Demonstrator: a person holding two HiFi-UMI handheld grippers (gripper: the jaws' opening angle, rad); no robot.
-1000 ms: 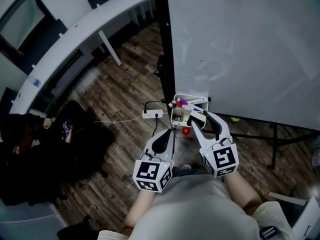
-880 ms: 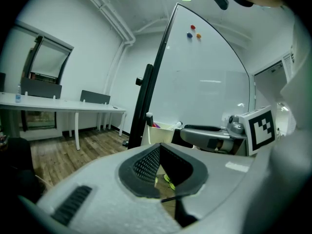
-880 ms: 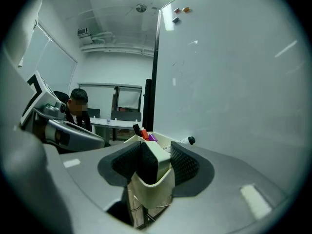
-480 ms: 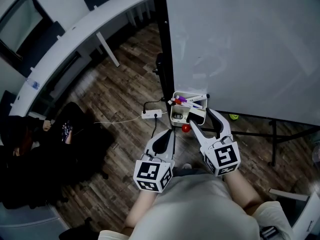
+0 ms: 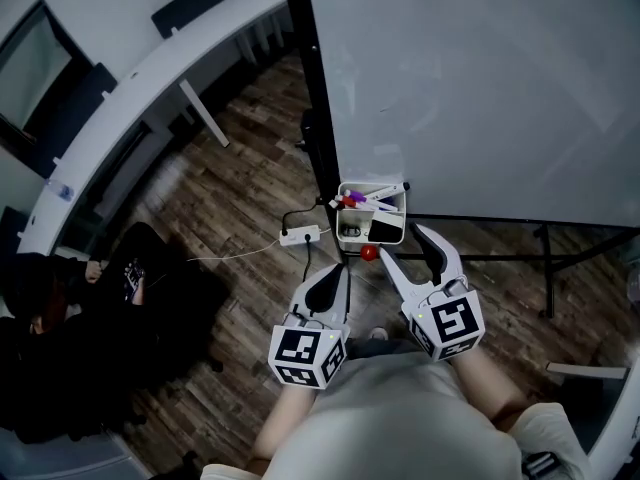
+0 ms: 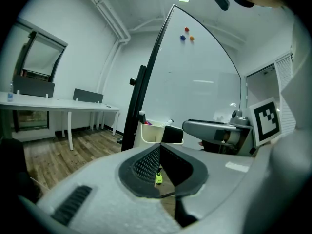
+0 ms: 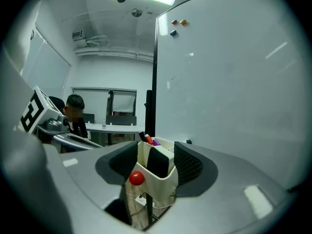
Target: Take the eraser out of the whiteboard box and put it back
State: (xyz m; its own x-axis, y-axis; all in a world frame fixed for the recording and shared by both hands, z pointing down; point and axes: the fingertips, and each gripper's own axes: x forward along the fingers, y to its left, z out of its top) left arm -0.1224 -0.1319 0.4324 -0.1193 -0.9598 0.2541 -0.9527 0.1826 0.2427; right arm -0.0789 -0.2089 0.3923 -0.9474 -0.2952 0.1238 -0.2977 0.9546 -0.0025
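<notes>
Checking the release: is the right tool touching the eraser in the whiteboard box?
Apart. In the right gripper view the right tool has just opened its jaws, the whiteboard box between them; white box wall shows between each pad and the black eraser.

The whiteboard box (image 7: 161, 184) is open on top, but markers (image 5: 352, 200) crowd its rear and the eraser (image 5: 386, 230) fills the front part. The whiteboard (image 5: 480, 88) rises close behind it, with its black frame post (image 5: 314, 98) at the left. A red ball (image 5: 369, 253) sits just before the box's front. Above the floor (image 5: 240, 188) on the near side the way is free.
</notes>
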